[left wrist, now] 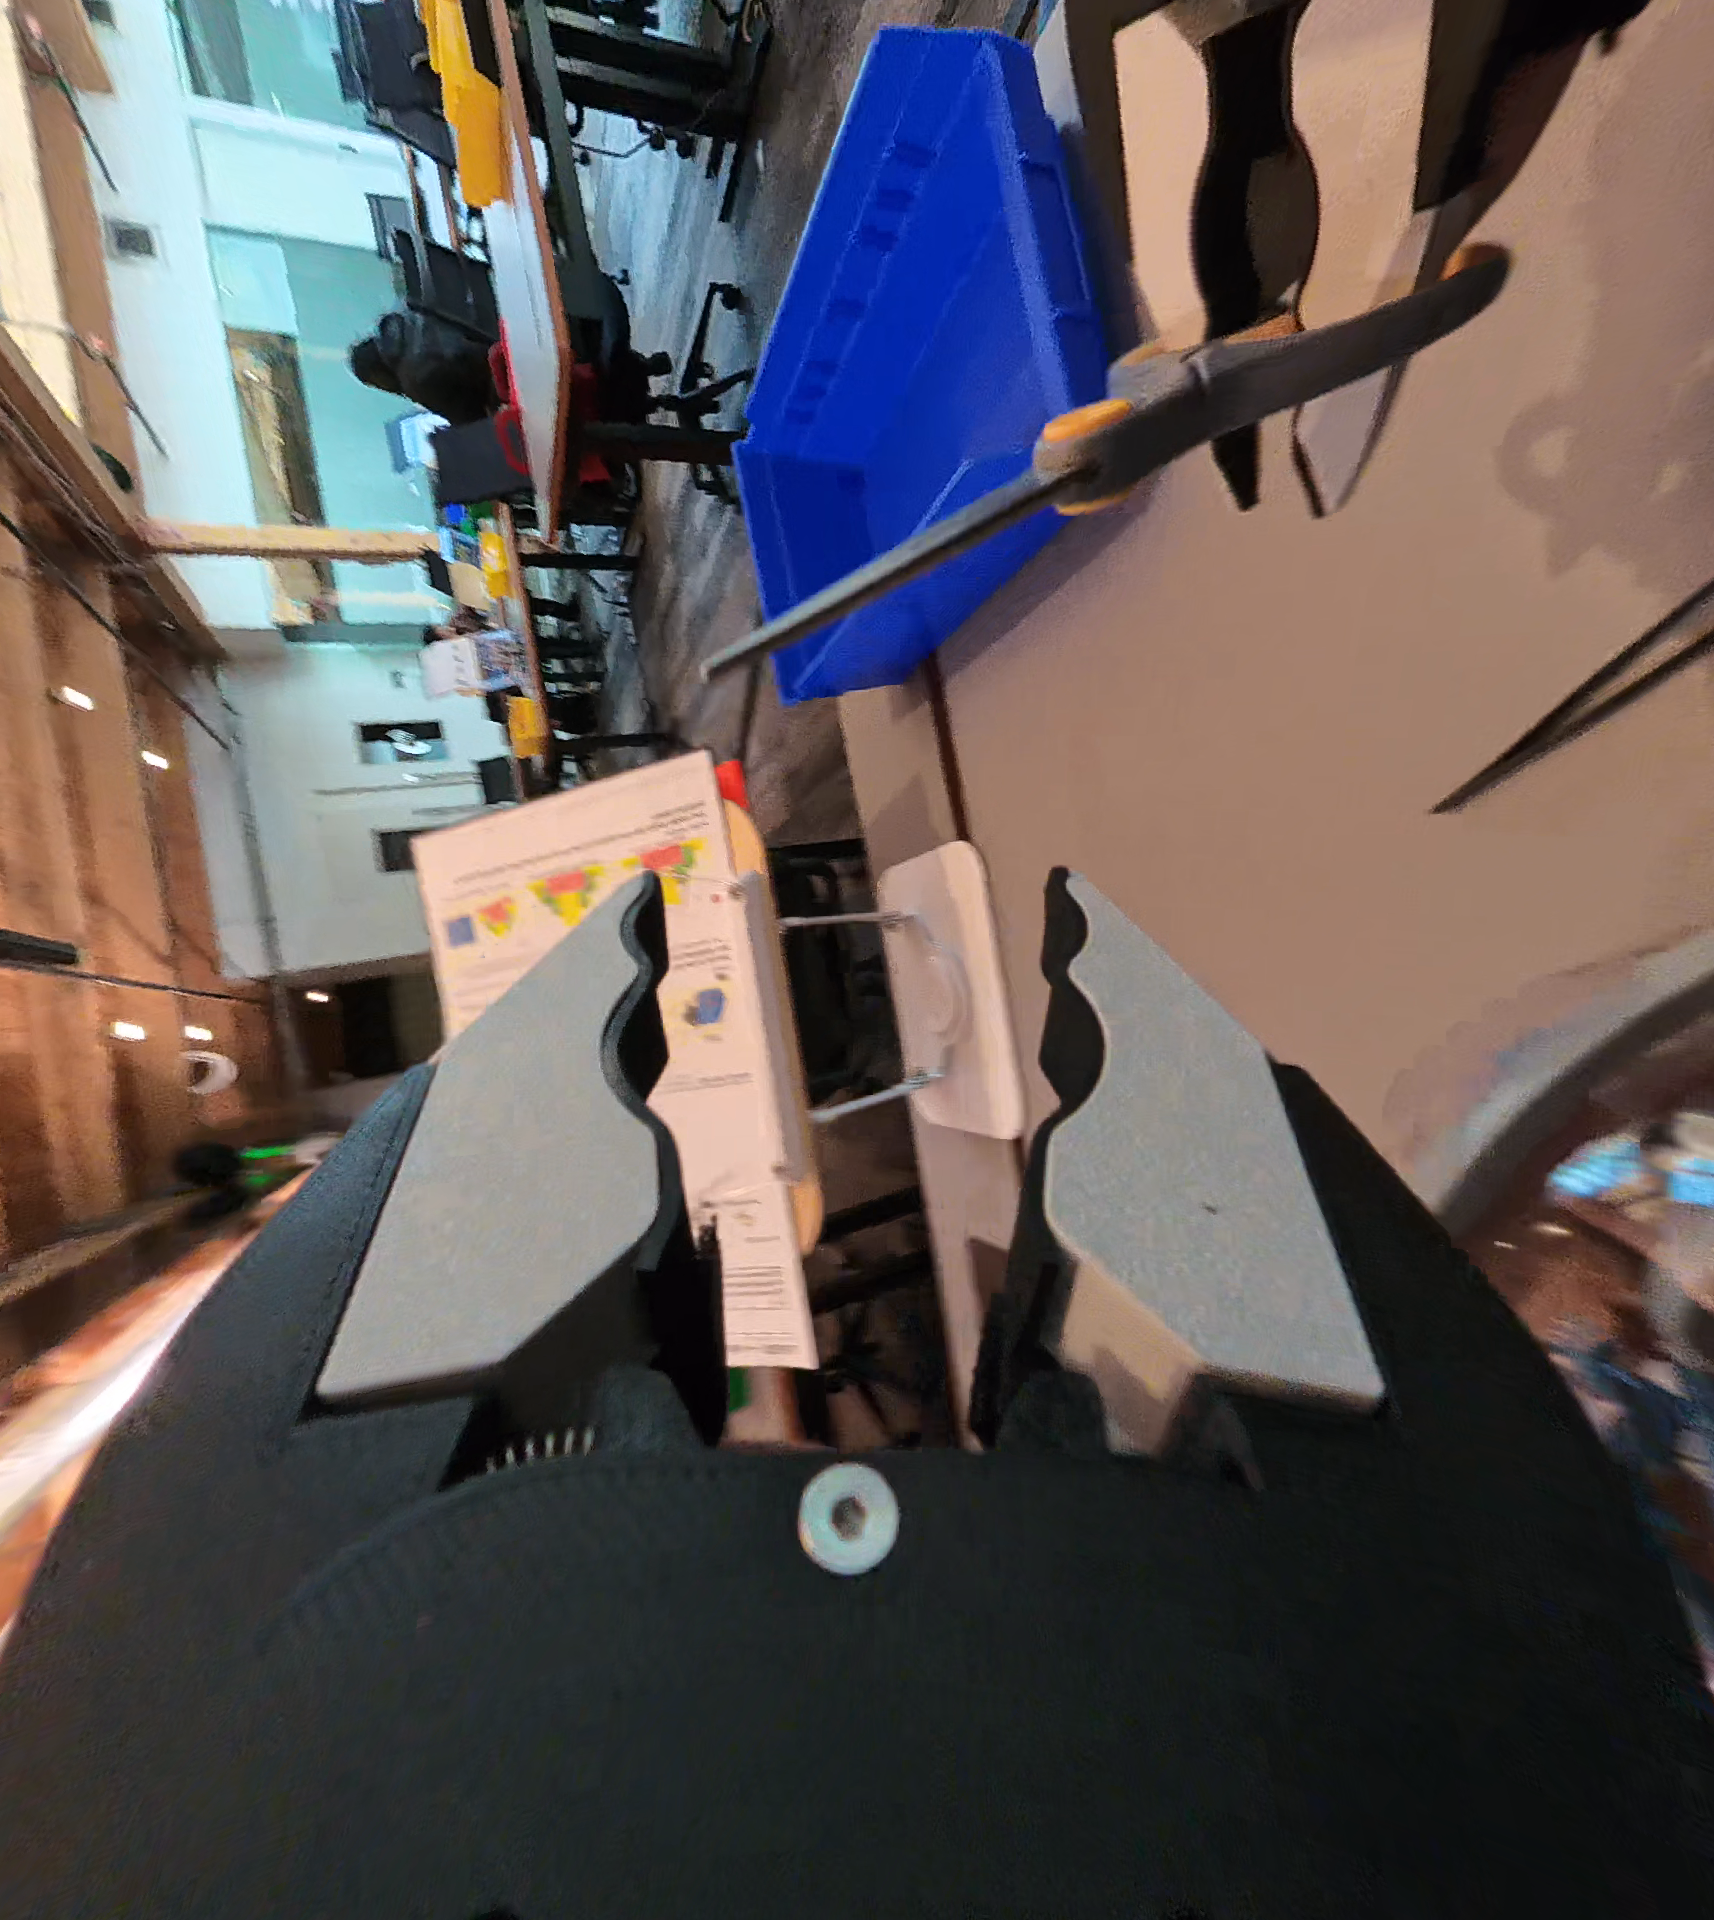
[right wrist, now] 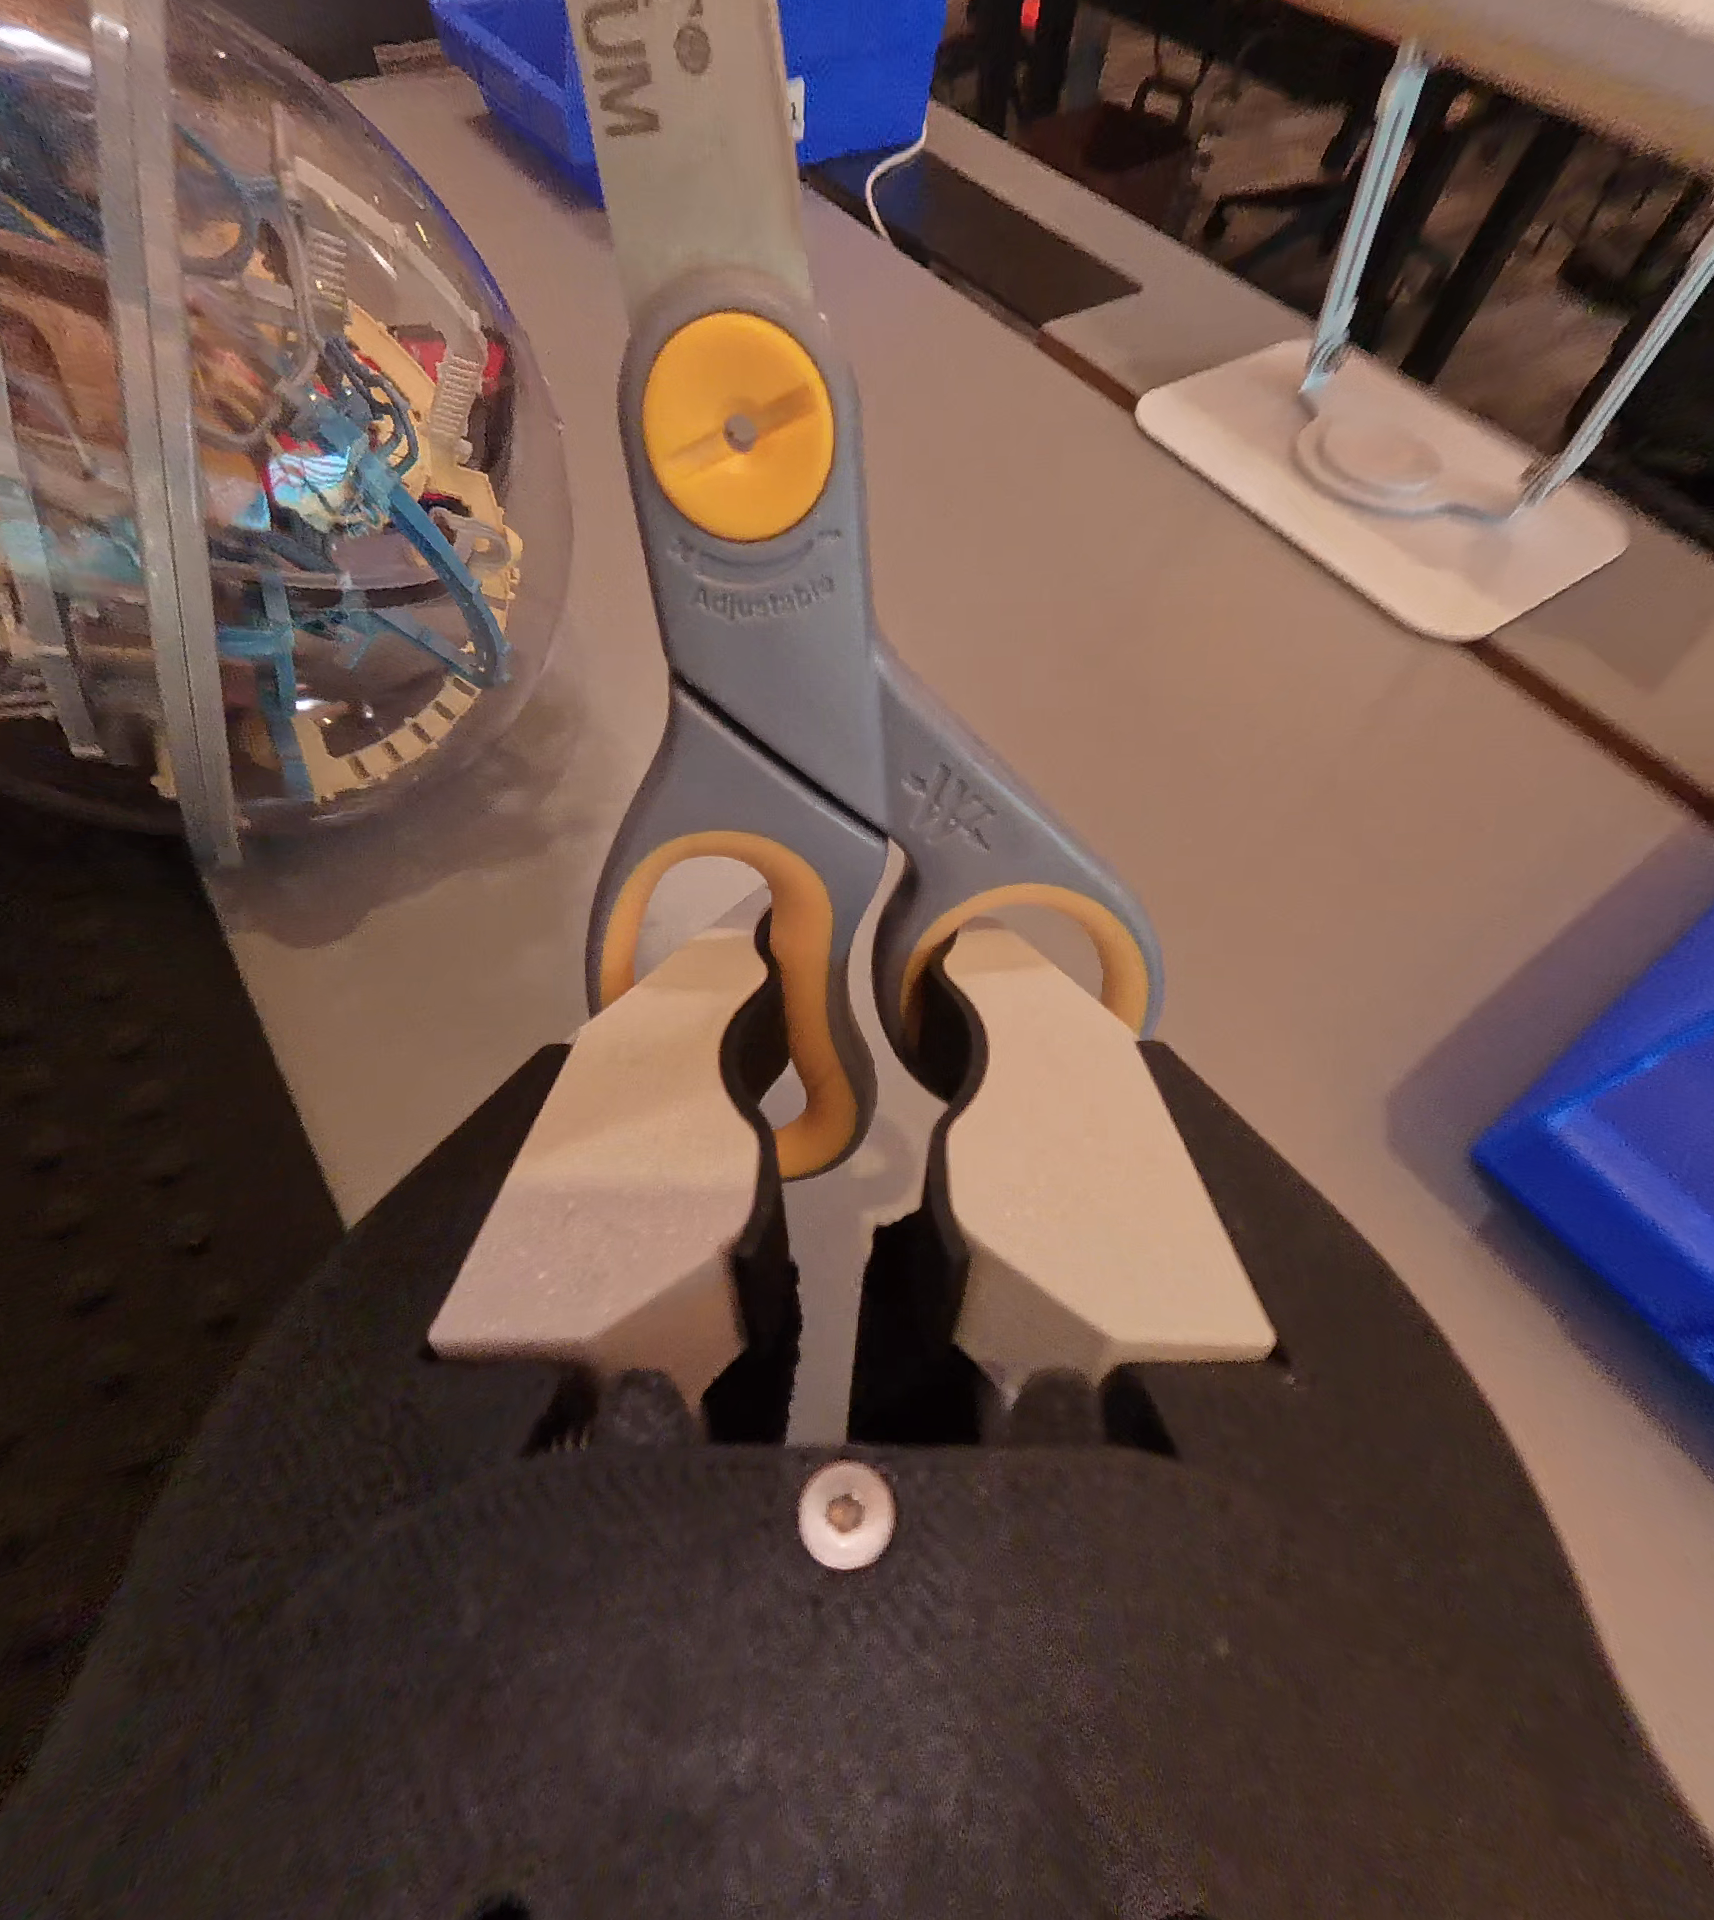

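Scissors (right wrist: 780, 665) handles clamped by right tool (right wrist: 853, 997); left tool (left wrist: 853, 935) agape, empty.

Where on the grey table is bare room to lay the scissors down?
Bare table lies between the clear sphere, the white stand base and the near blue bin. It is crowded at the far edge, by the other blue bin. The right hand-held gripper holds the scissors.
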Demonstrator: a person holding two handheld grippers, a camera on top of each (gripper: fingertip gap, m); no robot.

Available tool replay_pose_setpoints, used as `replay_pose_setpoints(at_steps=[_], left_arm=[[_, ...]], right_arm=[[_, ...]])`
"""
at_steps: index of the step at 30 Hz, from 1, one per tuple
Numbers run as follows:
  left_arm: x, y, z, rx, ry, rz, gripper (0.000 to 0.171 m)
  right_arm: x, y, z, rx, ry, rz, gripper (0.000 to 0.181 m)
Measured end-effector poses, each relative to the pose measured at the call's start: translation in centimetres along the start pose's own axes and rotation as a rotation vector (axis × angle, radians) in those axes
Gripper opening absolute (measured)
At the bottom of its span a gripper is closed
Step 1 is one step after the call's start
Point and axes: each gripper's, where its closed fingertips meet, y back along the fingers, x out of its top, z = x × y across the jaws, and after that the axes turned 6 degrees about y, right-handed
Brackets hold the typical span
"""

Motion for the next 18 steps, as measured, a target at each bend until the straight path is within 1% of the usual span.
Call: replay_pose_setpoints(at_steps=[2,4,6,7,10,12,13,14,15,16,18], left_arm=[[-0.5,1.4,0.2,-0.052,0.169,0.05,0.067],[-0.8,2.0,1.7,-0.214,0.405,0.089,0.068],[0.5,2.1,3.6,-0.405,0.647,0.177,0.069],[1.1,1.9,4.0,-0.454,0.733,0.214,0.07],[3.1,1.3,3.9,-0.536,0.922,0.329,0.072],[4.1,1.2,3.2,-0.536,0.995,0.389,0.068],[4.4,1.2,2.8,-0.517,1.011,0.414,0.061],[4.6,1.4,2.1,-0.496,1.033,0.445,0.049],[4.9,1.6,1.8,-0.499,1.057,0.468,0.018],[5.0,1.6,1.6,-0.495,1.087,0.474,0.01],[4.4,1.6,0.8,-0.445,1.107,0.481,0.005]], right_arm=[[0.1,0.5,0.4,-0.052,0.059,-0.015,0.017],[0.6,0.9,0.6,-0.11,0.1,-0.012,0.017],[1.8,1.0,0.5,-0.163,0.132,0.007,0.017],[2.7,1.0,0.5,-0.196,0.144,0.029,0.017],[5.1,1.0,0.5,-0.301,0.199,0.062,0.017],[6.5,0.8,0.4,-0.355,0.248,0.072,0.017],[6.9,0.6,0.3,-0.372,0.265,0.065,0.017],[7.4,0.4,0.1,-0.388,0.289,0.066,0.018],[8.0,0.2,-0.1,-0.397,0.311,0.072,0.018],[8.4,0.0,-0.4,-0.401,0.322,0.079,0.017],[9.2,-0.1,-0.3,-0.427,0.34,0.088,0.018]])
